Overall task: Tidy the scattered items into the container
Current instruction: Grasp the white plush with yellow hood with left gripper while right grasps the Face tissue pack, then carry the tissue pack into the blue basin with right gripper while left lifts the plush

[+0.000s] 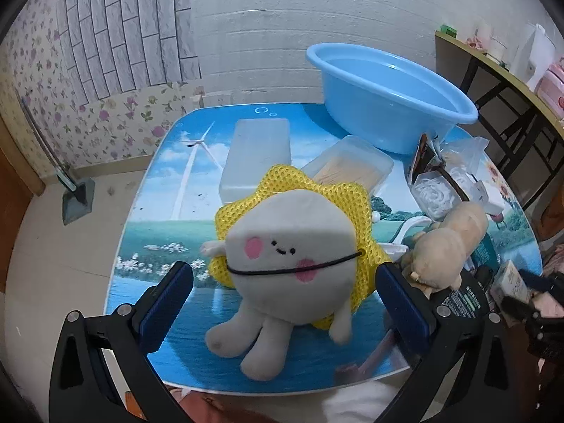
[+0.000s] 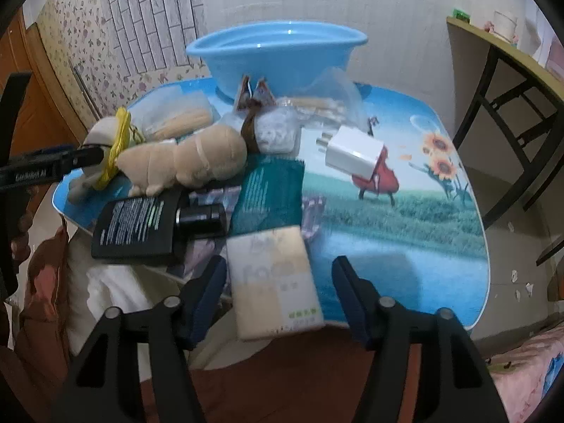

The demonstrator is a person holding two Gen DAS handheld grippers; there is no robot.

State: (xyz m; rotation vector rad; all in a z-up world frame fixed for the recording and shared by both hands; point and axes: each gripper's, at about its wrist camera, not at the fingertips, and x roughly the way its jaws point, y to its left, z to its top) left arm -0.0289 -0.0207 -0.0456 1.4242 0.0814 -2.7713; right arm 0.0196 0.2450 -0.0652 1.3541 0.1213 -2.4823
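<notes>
Straddling the white plush (image 1: 289, 261), the left claw (image 1: 282, 303) gapes wide; squeeze its round body, then carry toward the basin (image 1: 384, 102) at one o'clock. Right claw (image 2: 278, 296) gapes around the tissue pack (image 2: 275, 282).

We see a white smiling plush (image 1: 282, 264) in yellow mesh lying between our left gripper (image 1: 285, 303) fingers, untouched. A tan plush (image 1: 444, 243) lies just right of it. The empty blue basin (image 1: 384, 98) stands beyond. A cream packet (image 2: 275, 282) lies between our right gripper (image 2: 278, 296) fingers.
</notes>
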